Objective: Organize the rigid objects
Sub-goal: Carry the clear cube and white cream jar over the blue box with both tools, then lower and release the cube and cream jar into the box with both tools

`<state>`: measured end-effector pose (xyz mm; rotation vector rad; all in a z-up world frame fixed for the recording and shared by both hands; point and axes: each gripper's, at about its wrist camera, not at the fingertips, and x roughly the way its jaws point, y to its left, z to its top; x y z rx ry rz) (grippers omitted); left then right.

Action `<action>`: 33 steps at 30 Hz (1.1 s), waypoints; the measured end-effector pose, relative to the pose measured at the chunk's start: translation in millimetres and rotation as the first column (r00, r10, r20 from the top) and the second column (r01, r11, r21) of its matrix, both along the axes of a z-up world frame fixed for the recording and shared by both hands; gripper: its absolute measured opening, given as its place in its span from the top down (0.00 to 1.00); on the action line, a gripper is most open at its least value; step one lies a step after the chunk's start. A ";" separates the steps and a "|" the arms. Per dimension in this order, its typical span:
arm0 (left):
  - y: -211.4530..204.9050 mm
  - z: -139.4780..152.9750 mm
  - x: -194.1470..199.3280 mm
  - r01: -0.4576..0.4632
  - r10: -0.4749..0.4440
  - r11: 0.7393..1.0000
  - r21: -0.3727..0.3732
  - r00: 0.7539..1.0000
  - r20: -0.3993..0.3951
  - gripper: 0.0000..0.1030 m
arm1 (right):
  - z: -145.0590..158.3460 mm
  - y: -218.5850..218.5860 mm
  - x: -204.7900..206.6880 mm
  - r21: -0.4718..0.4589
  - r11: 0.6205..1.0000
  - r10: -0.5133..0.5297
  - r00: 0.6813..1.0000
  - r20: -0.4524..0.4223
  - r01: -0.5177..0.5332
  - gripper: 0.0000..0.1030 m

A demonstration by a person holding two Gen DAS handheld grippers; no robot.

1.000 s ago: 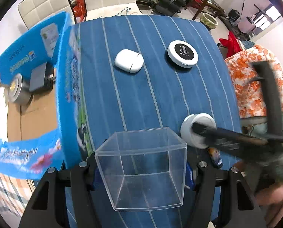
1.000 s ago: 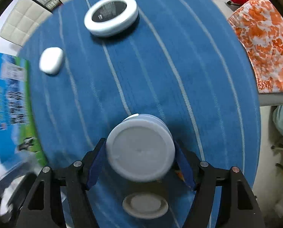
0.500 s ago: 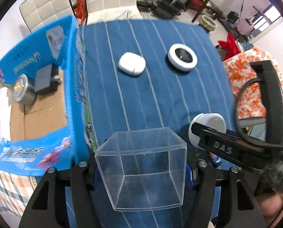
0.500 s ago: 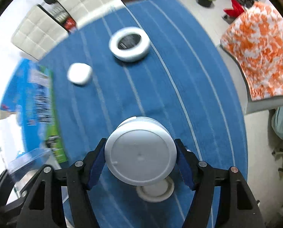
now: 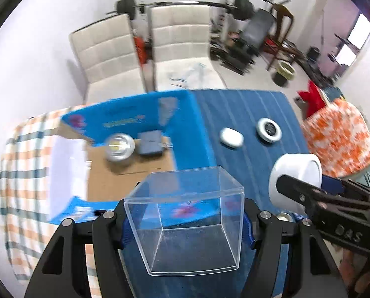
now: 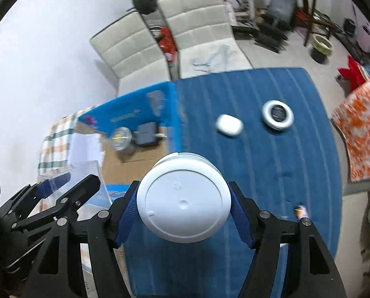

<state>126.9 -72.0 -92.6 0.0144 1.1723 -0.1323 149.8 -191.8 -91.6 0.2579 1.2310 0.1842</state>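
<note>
You are mid-carry: left gripper (image 5: 185, 221) pinches the clear plastic box (image 5: 185, 221) at lower centre, right gripper (image 6: 183, 213) clamps the white round container (image 6: 183, 198); next, lower both into the blue carton (image 5: 135, 173) at centre left.

Above the open cardboard box (image 5: 125, 173), the left gripper (image 5: 185, 221) and right gripper (image 6: 183, 206) each clamp a load, tilted steeply downward.

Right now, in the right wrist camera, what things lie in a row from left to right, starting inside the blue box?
Round silver tin → grey adapter → white earbud case → round white-rimmed black disc.
</note>
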 end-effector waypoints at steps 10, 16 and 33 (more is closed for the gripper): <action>86.8 5.6 0.0 -0.111 0.111 0.994 0.021 0.994 0.013 0.39 | -14.4 67.6 16.3 0.001 0.998 0.058 0.998 -0.033 -0.058 0.32; 135.2 -13.9 15.4 -0.174 0.174 0.985 0.016 0.984 -0.024 0.39 | -55.0 88.2 43.0 -0.021 0.999 0.041 0.996 -0.082 -0.043 0.32; 194.0 -140.8 114.5 -0.232 0.232 0.972 0.027 0.941 -0.245 0.39 | -186.5 124.4 115.1 -0.070 0.997 -0.034 0.951 -0.306 0.013 0.31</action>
